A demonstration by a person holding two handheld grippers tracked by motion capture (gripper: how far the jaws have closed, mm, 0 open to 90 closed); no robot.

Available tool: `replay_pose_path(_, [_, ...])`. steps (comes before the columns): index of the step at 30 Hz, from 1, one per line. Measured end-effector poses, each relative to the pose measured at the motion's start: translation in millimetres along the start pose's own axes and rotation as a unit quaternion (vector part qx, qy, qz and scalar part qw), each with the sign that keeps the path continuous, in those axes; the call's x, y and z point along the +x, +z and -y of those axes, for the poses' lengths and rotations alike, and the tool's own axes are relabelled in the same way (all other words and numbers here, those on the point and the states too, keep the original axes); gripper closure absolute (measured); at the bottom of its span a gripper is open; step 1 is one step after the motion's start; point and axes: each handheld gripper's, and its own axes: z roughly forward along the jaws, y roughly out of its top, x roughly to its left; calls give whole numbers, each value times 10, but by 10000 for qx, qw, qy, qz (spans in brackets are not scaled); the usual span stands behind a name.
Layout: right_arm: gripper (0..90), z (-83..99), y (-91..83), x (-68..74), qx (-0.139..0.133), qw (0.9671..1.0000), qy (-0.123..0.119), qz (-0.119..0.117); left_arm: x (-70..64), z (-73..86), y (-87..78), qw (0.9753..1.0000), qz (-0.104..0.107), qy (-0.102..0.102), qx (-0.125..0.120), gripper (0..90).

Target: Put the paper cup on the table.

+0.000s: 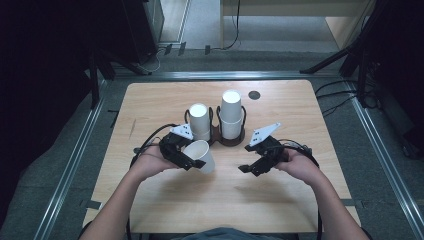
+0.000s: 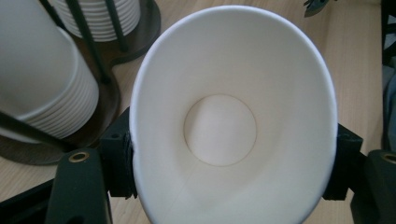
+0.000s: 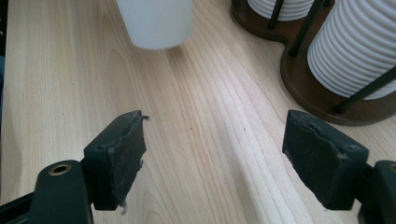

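Your left gripper (image 1: 192, 161) has its two black jaws pressed on a white paper cup (image 1: 201, 155). In the left gripper view the cup (image 2: 233, 121) is squeezed from a round mouth into an egg shape. Its inside is smooth and plain, with a round flat bottom. The cup lies tipped on its side, above the wooden table (image 1: 165, 200), a little nearer your edge than the far edge, left of the middle. You cannot see the bottom of its rim in that view, because the picture cuts it off.

Your right gripper (image 1: 255, 167) holds nothing. Its jaws stand wide apart, over bare wood right of the middle. In the right gripper view the black pads (image 3: 119, 154) look rough and worn, with torn bits at the edges. The table (image 3: 205, 140) is pale wood with long thin lines in it. The cup's outside (image 3: 156, 21) shows at the top, blurry and cut off.

Just past your grippers, near the middle of the table, stands a dark brown cup holder (image 1: 218, 137) with thin black rods. It holds two stacks of white cups (image 1: 231, 115), with ribbed rims piled close together. The right stack is taller. A small dark round spot (image 1: 254, 94) sits near the far edge; you cannot tell what it is.
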Motion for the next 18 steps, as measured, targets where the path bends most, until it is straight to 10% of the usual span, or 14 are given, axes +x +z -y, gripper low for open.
replay_pose_path(18, [217,23,-30,-138,-30,10000,-11,-9,226,226,-192,9991,-312,-297,24,264])
